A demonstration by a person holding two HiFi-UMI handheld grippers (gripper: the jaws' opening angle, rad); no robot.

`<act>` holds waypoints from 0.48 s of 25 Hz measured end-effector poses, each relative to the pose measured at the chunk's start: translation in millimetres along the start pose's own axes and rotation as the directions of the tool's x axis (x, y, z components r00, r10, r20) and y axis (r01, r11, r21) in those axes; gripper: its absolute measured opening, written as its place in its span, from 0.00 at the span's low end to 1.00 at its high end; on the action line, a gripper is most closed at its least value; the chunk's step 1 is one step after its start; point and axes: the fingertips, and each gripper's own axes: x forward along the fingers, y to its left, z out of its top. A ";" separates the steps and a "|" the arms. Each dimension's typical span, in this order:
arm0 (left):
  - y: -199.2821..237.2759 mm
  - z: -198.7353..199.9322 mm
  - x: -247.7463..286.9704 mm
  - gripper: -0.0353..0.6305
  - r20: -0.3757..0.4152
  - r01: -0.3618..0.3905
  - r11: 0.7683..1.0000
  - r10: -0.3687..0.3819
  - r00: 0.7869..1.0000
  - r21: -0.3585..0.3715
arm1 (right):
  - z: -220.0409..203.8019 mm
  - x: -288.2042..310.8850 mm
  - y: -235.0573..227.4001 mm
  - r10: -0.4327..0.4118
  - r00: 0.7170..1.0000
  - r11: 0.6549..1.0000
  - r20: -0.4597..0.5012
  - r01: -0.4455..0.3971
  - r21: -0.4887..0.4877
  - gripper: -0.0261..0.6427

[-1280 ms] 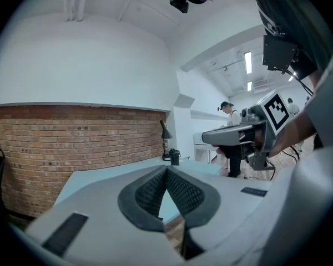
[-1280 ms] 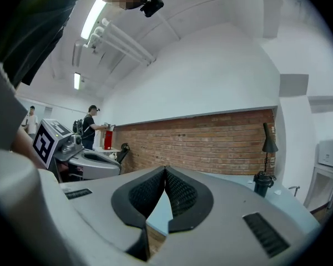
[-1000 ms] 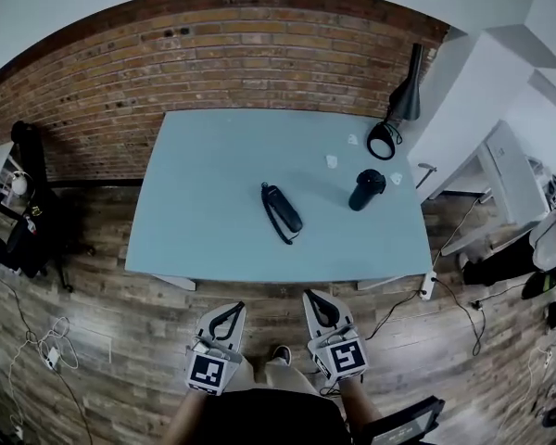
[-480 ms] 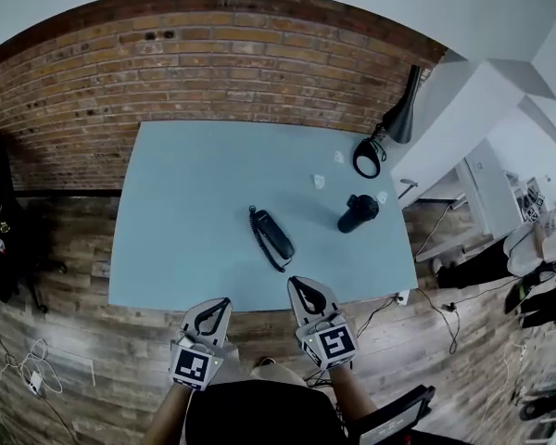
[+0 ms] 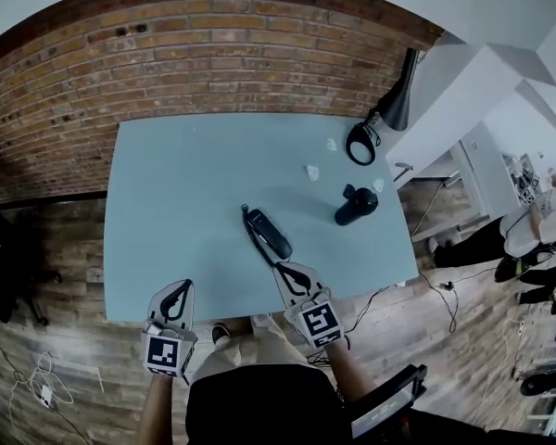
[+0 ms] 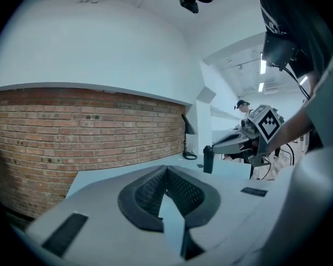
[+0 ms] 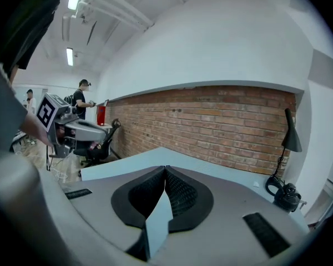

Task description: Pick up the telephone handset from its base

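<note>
Two tongs, the left tongs [image 5: 180, 287] and the right tongs [image 5: 283, 269], are both closed and empty at the table's [image 5: 167, 184] near edge. The telephone handset [image 5: 264, 230] rests on its base [image 5: 283, 248] just beyond the right tongs. Its coiled cord [image 5: 258, 247] might drag the base edgeward. Bare table lies ahead of the left tongs.
</note>
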 end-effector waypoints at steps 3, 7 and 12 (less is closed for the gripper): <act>0.0 -4.3 10.2 0.07 -0.024 -0.046 0.998 0.046 0.999 -0.032 | -13.3 20.2 -26.9 0.001 0.999 1.000 -0.042 0.000 0.014 0.04; -7.0 -6.5 25.3 0.07 -0.036 -0.090 0.994 0.087 0.996 -0.070 | -32.4 42.1 -48.7 0.041 0.995 0.999 -0.087 -0.038 0.036 0.08; -15.4 2.4 48.5 0.07 -0.059 -0.106 0.993 0.103 0.993 -0.054 | -70.5 75.7 -67.1 0.095 0.979 0.995 -0.182 -0.089 0.040 0.15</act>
